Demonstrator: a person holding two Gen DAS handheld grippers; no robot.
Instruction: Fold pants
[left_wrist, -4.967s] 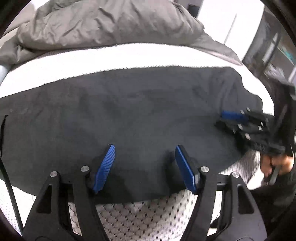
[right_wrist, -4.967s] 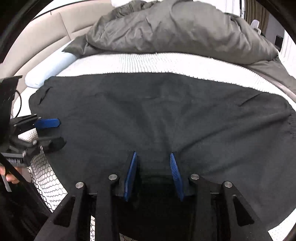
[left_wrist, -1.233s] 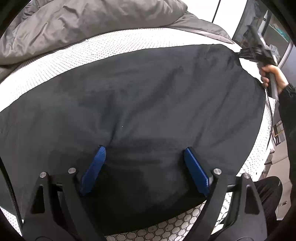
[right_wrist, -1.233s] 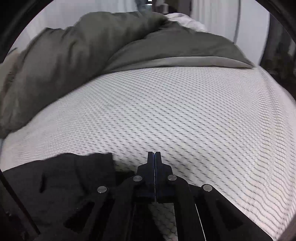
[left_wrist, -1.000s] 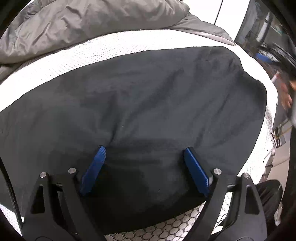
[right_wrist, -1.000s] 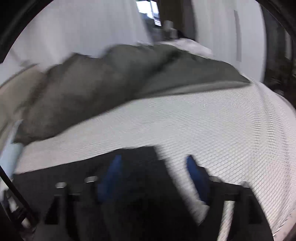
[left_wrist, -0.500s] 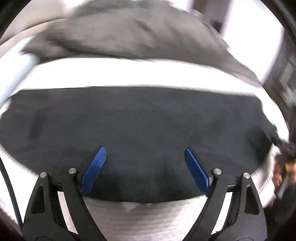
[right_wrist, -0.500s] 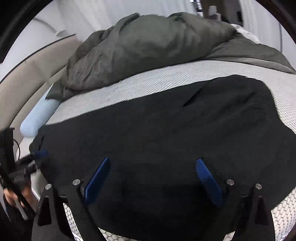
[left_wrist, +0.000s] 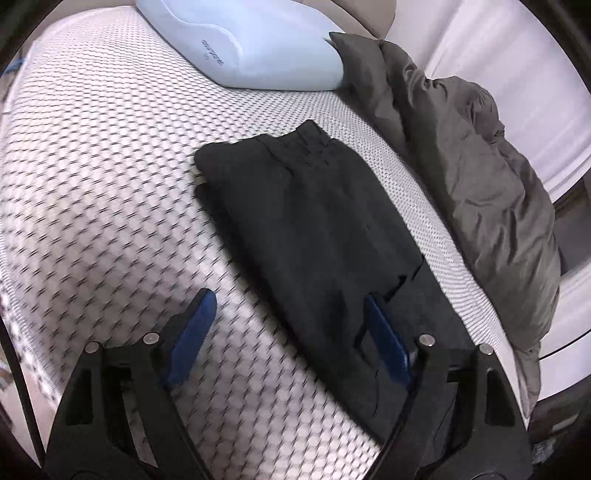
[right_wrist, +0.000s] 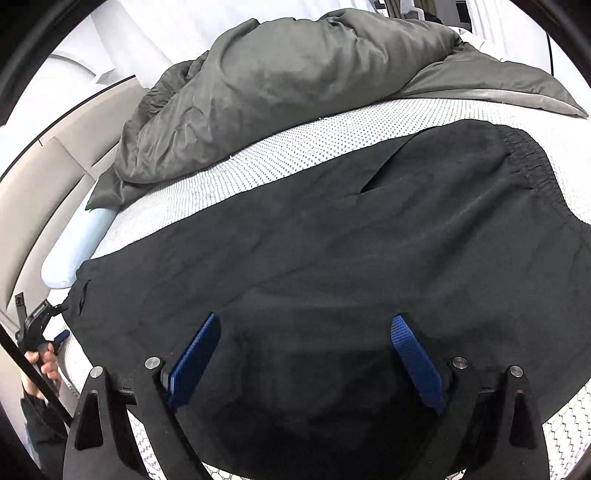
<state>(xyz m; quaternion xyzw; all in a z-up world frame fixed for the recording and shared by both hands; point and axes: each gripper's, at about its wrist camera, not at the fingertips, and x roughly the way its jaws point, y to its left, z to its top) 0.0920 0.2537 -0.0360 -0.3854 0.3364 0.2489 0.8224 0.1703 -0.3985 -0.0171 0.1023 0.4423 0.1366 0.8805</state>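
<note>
We hold both grippers, left (left_wrist: 286, 338) and right (right_wrist: 306, 363), released and empty; pants (right_wrist: 332, 258) lie flat ahead of our fingers, laid lengthwise for the next fold

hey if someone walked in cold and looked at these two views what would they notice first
The black pants dominate, spread flat on the white mattress under both grippers, a long strip in the left view. Beyond them a rumpled grey duvet is heaped along the far side, with a pale blue pillow at the head. The left gripper and right gripper hover above, jaws wide and holding nothing.
</note>
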